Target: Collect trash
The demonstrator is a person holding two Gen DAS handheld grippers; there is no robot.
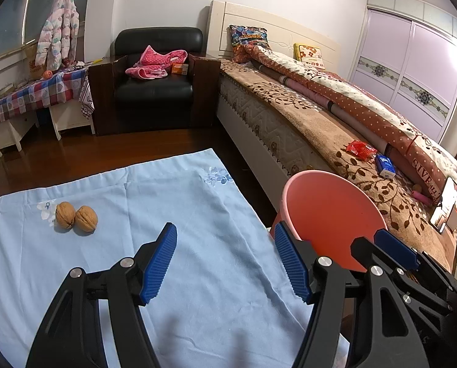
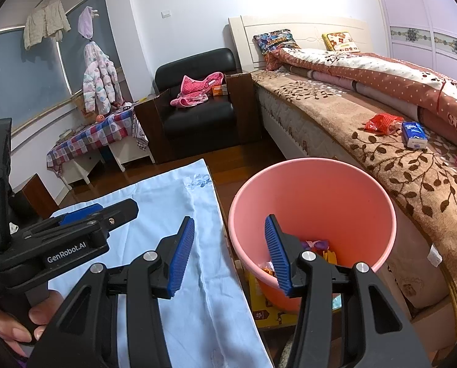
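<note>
Brown walnuts (image 1: 76,217) on blue cloth (image 1: 167,214): hard, round, light, roll-prone | pinch across middle | left gripper (image 1: 225,263), right gripper (image 2: 228,254) released, empty | pink bin (image 2: 312,211) beside

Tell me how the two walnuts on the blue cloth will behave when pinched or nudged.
The walnuts look round and hard-shelled, so they will probably roll on the blue cloth if nudged. Their ridged shells should give some grip, though a rounded shape may squirt out of an off-centre pinch. They lie touching, so pushing one likely shifts the other.
</note>
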